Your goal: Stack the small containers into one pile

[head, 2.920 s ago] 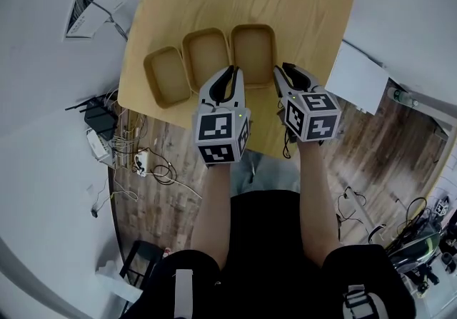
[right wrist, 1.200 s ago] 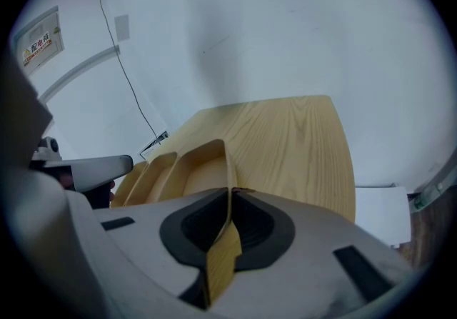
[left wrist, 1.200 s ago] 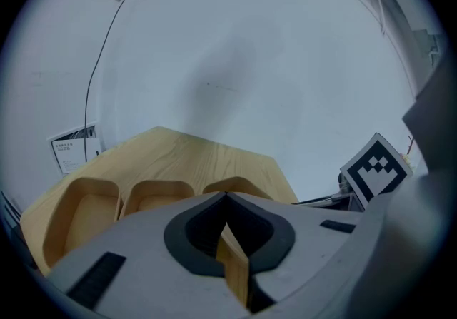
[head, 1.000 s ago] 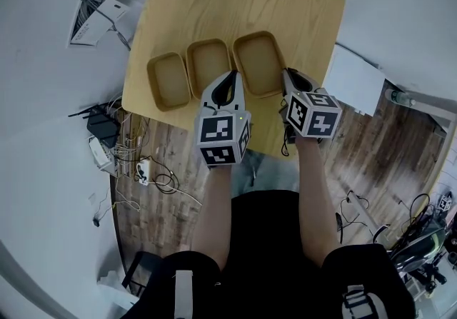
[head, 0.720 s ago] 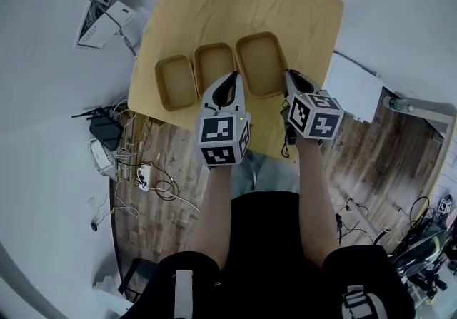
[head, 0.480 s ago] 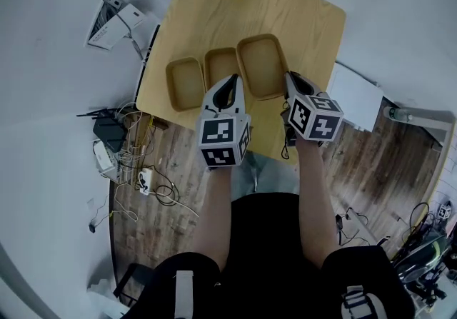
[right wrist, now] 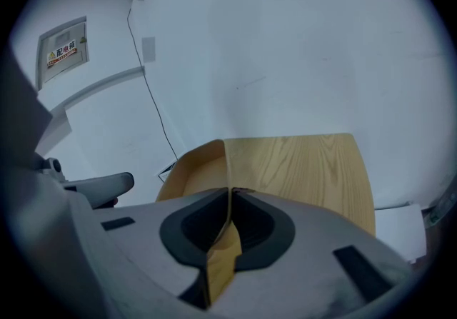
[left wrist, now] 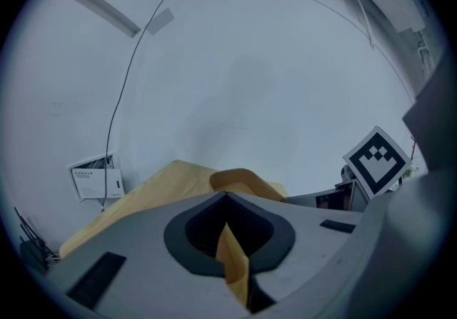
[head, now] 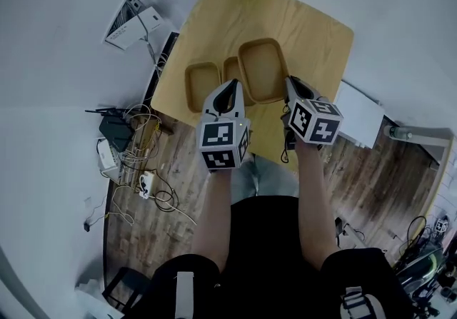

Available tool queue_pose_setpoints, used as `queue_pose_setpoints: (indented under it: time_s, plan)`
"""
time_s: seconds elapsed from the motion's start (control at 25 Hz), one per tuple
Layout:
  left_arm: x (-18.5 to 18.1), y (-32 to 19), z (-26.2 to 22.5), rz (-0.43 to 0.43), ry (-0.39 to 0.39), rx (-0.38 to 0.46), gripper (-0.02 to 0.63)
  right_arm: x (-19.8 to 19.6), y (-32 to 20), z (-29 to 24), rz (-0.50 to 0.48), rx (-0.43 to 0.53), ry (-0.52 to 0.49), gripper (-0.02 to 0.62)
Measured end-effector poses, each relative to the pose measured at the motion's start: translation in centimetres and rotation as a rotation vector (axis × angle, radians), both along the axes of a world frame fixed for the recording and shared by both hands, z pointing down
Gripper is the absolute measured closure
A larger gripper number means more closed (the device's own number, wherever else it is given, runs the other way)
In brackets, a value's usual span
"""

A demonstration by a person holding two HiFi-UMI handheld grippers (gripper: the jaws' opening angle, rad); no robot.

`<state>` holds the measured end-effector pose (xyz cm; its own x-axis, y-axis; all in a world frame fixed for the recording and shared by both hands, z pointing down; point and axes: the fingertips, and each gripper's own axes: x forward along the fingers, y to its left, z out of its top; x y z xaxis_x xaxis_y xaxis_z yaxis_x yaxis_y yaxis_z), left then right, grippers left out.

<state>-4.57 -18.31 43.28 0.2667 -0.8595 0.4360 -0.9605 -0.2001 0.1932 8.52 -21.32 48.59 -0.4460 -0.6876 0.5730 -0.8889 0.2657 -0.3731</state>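
Three shallow wooden containers are on or over the light wooden table (head: 300, 18). The largest container (head: 263, 70) is held up between both grippers and overlaps the middle container (head: 230, 66), which is mostly hidden under it. The smallest container (head: 202, 85) lies at the left near the table edge. My left gripper (head: 230, 88) is shut on the largest container's near left rim (left wrist: 233, 260). My right gripper (head: 293, 85) is shut on its right rim (right wrist: 223, 235). In the right gripper view the container's wall (right wrist: 196, 166) rises in front of the table top (right wrist: 307, 168).
A white box (head: 132, 21) with a cable lies on the pale floor to the left. Power strips and tangled cables (head: 121, 150) lie beside the table's left edge. Another white box (head: 362, 116) sits at the right of the table.
Both grippers have closed on the largest container and carried it left, so it now overlaps the middle container. The head view has shifted too.
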Motion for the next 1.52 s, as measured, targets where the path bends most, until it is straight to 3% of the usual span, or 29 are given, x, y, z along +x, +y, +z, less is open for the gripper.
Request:
queue_pose_setpoints:
  time_s: [0.64,1.52]
  plan:
    - [-4.5,2.0,2.6,-0.06,-0.022,-0.064,0.604,-5.2,0.8,2.4,-0.035,-0.057,-0.049,0.575]
    - [-5.9,3.1,7.3,-0.035,-0.047,-0.172,0.604,-6.7,2.0,7.9,0.033,-0.152,-0.074,0.575]
